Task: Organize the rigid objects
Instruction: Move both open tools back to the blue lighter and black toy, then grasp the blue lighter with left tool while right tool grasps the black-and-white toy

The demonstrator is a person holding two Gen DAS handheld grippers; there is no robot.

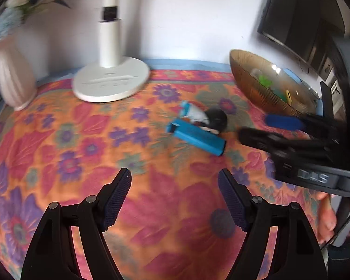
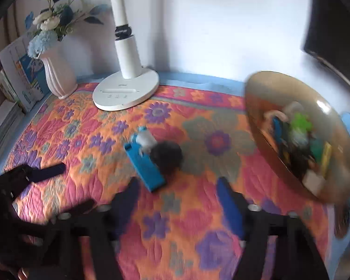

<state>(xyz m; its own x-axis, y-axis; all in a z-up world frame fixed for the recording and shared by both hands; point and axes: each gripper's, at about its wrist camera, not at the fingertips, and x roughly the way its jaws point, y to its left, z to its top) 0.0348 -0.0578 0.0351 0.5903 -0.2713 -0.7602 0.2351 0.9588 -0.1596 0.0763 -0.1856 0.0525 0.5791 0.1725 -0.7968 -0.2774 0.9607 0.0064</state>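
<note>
A pink vase (image 2: 58, 74) holds blue and white flowers (image 2: 51, 23). Mid-cloth lie a blue box (image 2: 144, 165), a small tube (image 1: 193, 113) and a black ball (image 2: 166, 156). The bowl (image 2: 263, 107) holds mixed small items. Both the left gripper (image 1: 175, 198) and right gripper (image 2: 177, 205) stand apart, empty.

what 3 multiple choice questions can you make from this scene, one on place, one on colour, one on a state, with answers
1. Where does the blue box lie?
A. inside the bowl
B. on the flowered cloth beside a black round thing
C. on the lamp base

2. What colour is the lamp base?
A. white
B. black
C. green

3. What is between the left gripper fingers?
A. the blue box
B. the vase
C. nothing

Answers:
1 B, it rests on the cloth touching the black round thing, apart from the bowl.
2 A, the round base and its pole are white.
3 C, the fingers stand apart with only cloth behind them.
</note>
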